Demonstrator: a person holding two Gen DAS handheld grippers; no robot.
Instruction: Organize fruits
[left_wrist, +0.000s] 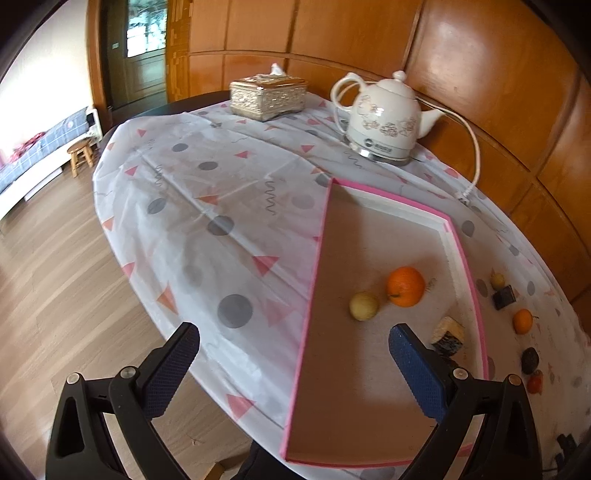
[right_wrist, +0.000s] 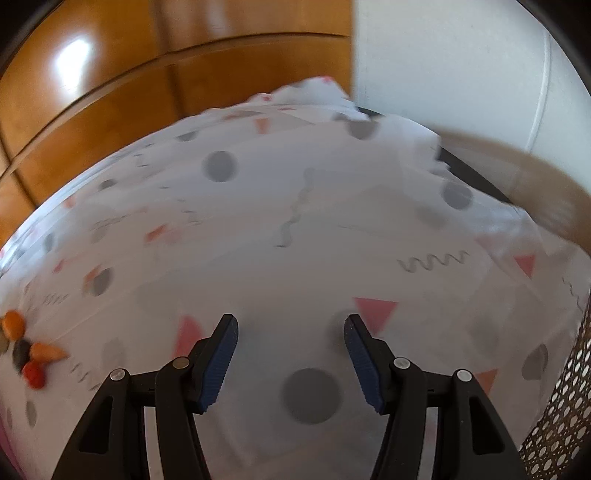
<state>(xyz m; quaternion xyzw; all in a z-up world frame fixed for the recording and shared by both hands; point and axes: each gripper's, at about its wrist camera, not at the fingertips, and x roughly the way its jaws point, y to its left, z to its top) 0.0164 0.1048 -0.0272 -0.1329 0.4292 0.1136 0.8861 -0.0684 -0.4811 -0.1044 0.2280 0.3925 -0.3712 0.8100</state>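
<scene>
Item: round table under a patterned tablecloth (left_wrist: 229, 206); fruit-sorting in progress

- Pink-rimmed tray (left_wrist: 466, 258), shallow, cardboard floor, lying toward the table's right side with its near end at the front edge. Holds: one large orange (left_wrist: 405, 286), one pale yellow-green fruit (left_wrist: 364, 306) just beside it, and a cream-and-dark block (left_wrist: 447, 336) against the right wall, kind uncertain
- Loose on the cloth, outside the tray's right wall toward the right edge: small yellowish fruit (left_wrist: 497, 280), dark cube (left_wrist: 504, 297), small orange (left_wrist: 522, 321), dark round fruit (left_wrist: 529, 360), red fruit (left_wrist: 535, 382). The right wrist view shows this cluster only as a blur at the far left
- Back edge: ornate tissue box (left_wrist: 267, 96); white ceramic electric kettle (left_wrist: 384, 118) with cord
- Perforated metal bin (right_wrist: 561, 417), beside the table at the right
- Left gripper (left_wrist: 293, 365): spread wide, empty, poised over the tray's near left wall
- Right gripper (right_wrist: 290, 360): parted, empty, above bare cloth, well apart from the fruit; view smeared by motion

Handling note (judgement): loose fruit remains to be gathered. The right gripper would best swing left to the cluster, take one piece at a time across its widest part with a light squeeze, and set it down on bare tray floor clear of the orange, since round fruit rolls
</scene>
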